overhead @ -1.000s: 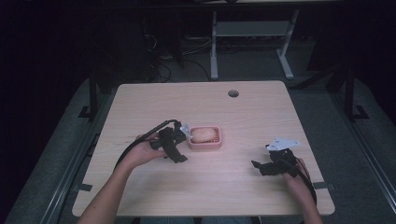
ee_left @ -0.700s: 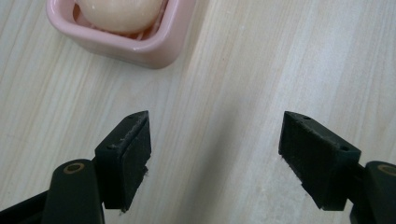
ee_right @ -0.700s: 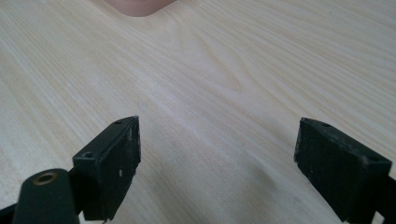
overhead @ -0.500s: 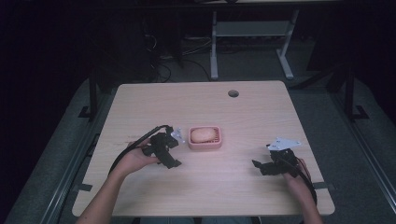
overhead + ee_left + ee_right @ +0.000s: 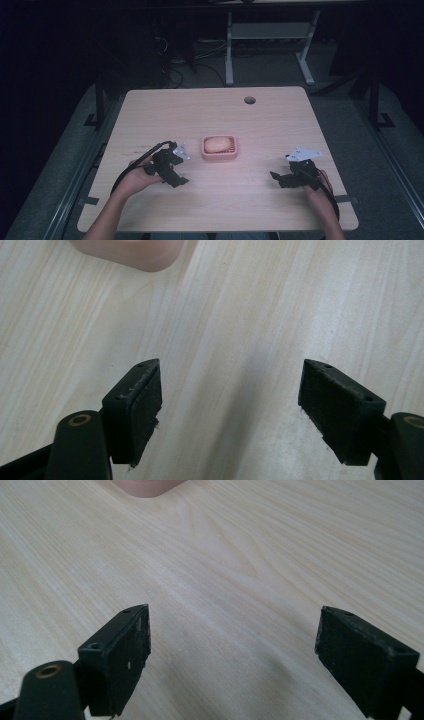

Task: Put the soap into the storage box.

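A pink square dish sits near the middle of the light wood table, with a rounded tan lump lying in it. My left gripper rests low over the table just left of the dish, jaws wide open and nothing between them. A corner of the pink dish peeks in at the top of the left gripper view. My right gripper is held near the table's front right, also open over bare wood. The pink dish's edge shows far ahead of it.
A round cable hole lies near the table's far edge. Beyond the table stand a white desk frame and tangled cables on a dark floor. Black cables trail from both grippers toward the front edge.
My left gripper has drawn back from the dish toward the near left side of the table. The right gripper has stayed where it was.
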`<state>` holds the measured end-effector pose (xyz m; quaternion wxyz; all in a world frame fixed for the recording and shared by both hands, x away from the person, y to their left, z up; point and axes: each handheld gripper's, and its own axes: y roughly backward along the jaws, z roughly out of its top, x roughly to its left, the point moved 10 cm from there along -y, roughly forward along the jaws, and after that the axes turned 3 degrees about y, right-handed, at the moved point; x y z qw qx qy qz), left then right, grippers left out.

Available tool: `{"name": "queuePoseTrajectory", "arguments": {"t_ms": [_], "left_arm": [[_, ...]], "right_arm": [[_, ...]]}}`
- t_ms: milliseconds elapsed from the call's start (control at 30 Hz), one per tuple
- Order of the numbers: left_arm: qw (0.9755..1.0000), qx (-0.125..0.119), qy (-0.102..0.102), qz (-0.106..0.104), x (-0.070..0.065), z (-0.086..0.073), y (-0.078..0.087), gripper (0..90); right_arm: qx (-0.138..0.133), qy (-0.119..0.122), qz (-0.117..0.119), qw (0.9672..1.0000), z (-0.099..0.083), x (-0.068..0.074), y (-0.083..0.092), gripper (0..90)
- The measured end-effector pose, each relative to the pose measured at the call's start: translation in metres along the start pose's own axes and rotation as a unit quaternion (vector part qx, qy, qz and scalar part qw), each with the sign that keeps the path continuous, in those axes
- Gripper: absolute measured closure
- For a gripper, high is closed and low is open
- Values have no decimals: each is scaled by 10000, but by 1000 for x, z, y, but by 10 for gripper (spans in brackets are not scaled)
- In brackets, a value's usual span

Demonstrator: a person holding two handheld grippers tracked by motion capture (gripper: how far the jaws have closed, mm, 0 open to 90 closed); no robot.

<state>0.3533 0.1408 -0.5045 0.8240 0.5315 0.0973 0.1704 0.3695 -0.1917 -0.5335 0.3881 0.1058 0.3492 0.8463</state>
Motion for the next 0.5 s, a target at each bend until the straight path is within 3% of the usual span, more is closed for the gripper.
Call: {"name": "queuePoseTrajectory", "arguments": {"t_ms": [500], "left_arm": [[9997,35,47,248,-14,-32,0,253]], "right_arm": [[21,12,16,10000,-1,1,-2,139]]}}
